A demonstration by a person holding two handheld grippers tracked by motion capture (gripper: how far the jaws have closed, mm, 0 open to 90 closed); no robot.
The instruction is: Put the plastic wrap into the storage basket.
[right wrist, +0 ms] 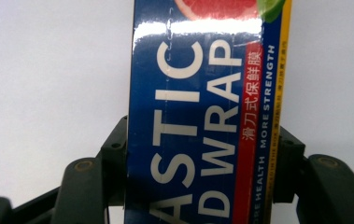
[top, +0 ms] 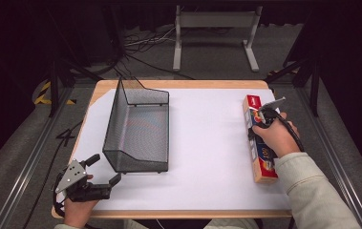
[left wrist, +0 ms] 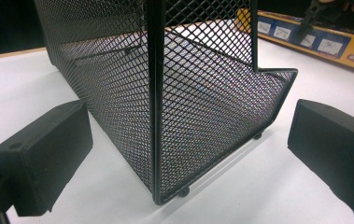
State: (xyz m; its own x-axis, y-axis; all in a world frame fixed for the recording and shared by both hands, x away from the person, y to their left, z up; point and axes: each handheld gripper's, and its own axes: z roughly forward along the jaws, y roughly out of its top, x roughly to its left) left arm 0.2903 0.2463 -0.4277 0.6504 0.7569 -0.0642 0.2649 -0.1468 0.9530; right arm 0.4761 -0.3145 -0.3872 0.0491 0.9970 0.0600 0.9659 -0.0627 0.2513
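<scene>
Nearest the person, the left gripper (top: 106, 171) rests with jaws spread wide and empty, just off the near left corner of the one mesh basket (top: 138, 129). Well right of that basket, the right gripper (top: 260, 125) pinches the single plastic wrap box (top: 259, 143) across its width, jaws pressed against both long sides. The right gripper view shows the box's lettering (right wrist: 198, 116); the left gripper view shows the basket's small feet (left wrist: 183, 191).

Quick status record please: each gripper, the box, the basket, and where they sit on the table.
right gripper: jaws closed on the sides of the plastic wrap box
box: lies flat along the table's right edge
left gripper: open, holding nothing, at the near left corner
wire basket: empty, left of centre, just ahead of the left gripper
table: white top
</scene>
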